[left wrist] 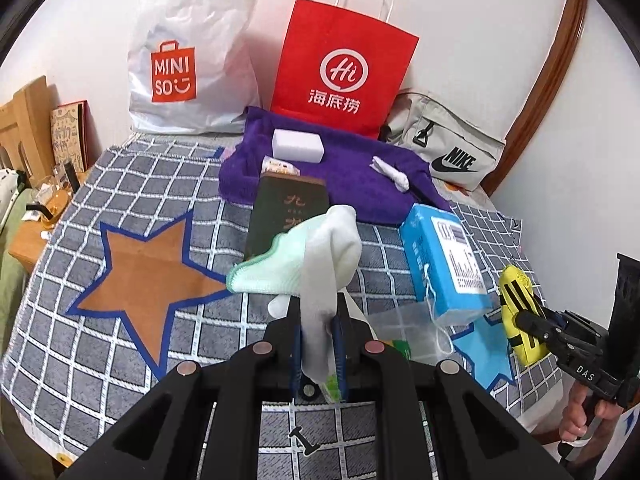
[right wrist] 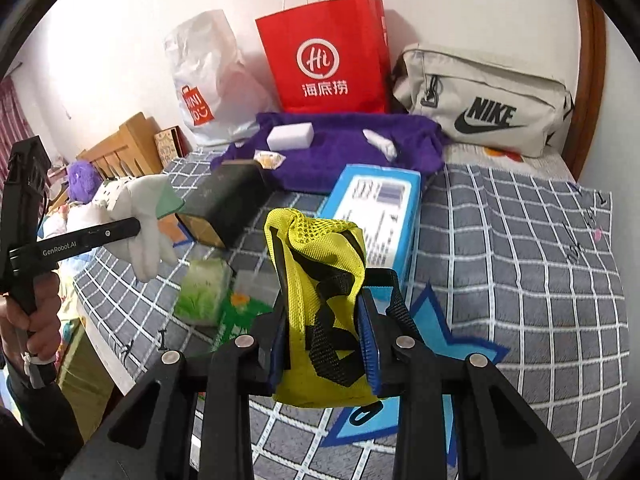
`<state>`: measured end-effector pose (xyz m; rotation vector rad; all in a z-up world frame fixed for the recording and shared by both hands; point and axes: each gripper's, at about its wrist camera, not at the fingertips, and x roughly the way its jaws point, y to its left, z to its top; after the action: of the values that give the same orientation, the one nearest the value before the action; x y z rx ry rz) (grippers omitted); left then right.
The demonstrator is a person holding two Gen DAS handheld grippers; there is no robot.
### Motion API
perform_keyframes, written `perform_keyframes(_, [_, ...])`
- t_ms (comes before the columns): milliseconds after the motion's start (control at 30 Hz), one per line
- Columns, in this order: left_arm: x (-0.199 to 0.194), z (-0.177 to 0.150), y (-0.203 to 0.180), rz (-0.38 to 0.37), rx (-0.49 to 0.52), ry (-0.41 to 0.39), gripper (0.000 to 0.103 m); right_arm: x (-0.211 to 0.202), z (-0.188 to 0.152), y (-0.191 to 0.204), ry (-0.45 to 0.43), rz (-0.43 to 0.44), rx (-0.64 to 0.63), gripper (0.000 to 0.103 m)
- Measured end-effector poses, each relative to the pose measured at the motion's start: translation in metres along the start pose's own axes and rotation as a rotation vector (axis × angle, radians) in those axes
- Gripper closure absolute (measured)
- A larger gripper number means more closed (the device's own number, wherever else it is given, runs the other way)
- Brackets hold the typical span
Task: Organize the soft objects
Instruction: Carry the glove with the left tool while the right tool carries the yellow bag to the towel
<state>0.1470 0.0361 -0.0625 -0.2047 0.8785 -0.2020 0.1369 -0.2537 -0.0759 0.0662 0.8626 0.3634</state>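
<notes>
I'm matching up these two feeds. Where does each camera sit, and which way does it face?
Left wrist: sits behind the left gripper, shut on a white glove, facing the red paper bag; the right gripper shows at right.
Right wrist: behind the right gripper, shut on a yellow mesh bag, facing the same wall; the left gripper shows at left.
Shared: purple towel, blue box.

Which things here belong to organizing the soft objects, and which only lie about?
Belong: white glove in the left gripper; yellow mesh bag in the right gripper; purple towel.
Lying about: blue box, dark box, red paper bag.
</notes>
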Motion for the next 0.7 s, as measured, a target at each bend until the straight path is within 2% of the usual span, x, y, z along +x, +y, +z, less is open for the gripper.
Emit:
perform_keyframes(433, [0.006,0.045,-0.015,0.009,0.032,-0.007,0.090,0.006,0.047,-0.004,-0.023,0.014,-0.018,0.072])
perform_keyframes(700, [0.019,0.078,-0.017,0.020,0.039,-0.013,0.090,0.024,0.084,-0.012,-0.023,0.009,-0.032,0.072])
